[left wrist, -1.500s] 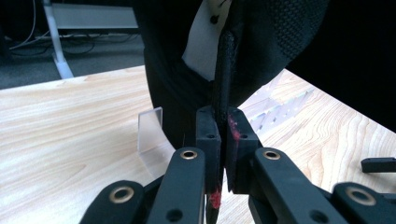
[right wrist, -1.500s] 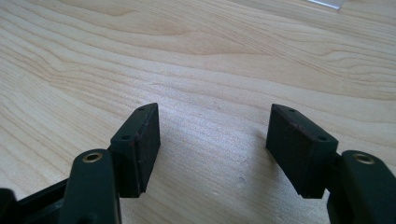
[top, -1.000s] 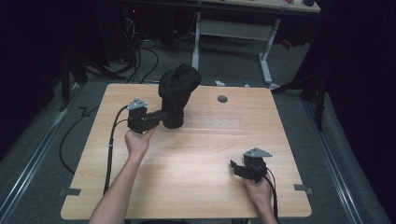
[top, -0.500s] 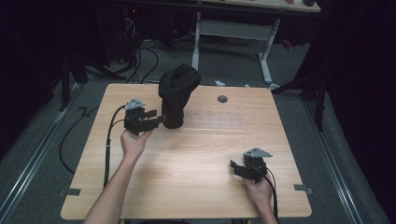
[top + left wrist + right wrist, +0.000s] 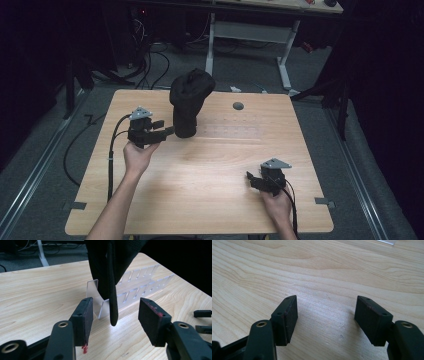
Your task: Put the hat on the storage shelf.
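Left gripper (image 5: 113, 315) jaws spread around black cap's (image 5: 190, 95) hanging strap (image 5: 113, 302) — clear stand (image 5: 96, 298) behind; right gripper (image 5: 325, 320) spread.

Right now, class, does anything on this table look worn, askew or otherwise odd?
Yes: the left gripper has worn pads, with red showing along one edge and a red shred hanging off the other. The black cloth drapes over a clear stand, one strip dangling between the open jaws.

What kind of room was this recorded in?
Probably a lab or workshop: a wooden table on grey floor, loose cables behind it, and another workbench beyond in the dark.
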A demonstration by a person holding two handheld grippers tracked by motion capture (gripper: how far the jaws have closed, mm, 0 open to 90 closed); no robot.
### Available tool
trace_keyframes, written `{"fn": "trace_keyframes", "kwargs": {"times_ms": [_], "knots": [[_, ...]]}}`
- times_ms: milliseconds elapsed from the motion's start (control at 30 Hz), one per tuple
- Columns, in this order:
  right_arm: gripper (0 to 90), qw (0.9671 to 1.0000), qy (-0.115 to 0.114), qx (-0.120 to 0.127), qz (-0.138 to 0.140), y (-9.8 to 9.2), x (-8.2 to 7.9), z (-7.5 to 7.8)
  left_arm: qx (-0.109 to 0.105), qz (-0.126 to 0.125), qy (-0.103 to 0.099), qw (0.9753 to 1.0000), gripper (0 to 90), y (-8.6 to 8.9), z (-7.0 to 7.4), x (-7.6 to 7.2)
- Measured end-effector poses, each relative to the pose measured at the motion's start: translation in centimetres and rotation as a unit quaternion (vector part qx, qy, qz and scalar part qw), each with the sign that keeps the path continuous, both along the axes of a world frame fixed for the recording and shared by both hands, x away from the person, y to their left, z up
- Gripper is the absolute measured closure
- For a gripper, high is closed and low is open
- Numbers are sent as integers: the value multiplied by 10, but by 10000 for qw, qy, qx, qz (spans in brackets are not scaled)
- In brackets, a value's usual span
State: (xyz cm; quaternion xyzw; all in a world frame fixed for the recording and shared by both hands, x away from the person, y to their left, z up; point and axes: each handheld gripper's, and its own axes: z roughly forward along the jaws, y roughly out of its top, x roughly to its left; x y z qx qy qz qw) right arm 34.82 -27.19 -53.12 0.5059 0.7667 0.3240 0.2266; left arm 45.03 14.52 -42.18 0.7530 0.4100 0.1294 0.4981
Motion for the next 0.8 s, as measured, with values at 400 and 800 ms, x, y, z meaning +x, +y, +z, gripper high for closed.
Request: {"fn": "trace_keyframes", "kwargs": {"times_ms": [400, 800], "knots": [[351, 10000, -3, -1, 5, 0, 0, 0, 34, 46, 31, 10000, 447, 8, 2, -15], [351, 10000, -1, 1, -1, 0, 0, 0, -42, -14, 126, 9999, 424, 14, -4, -30]]}}
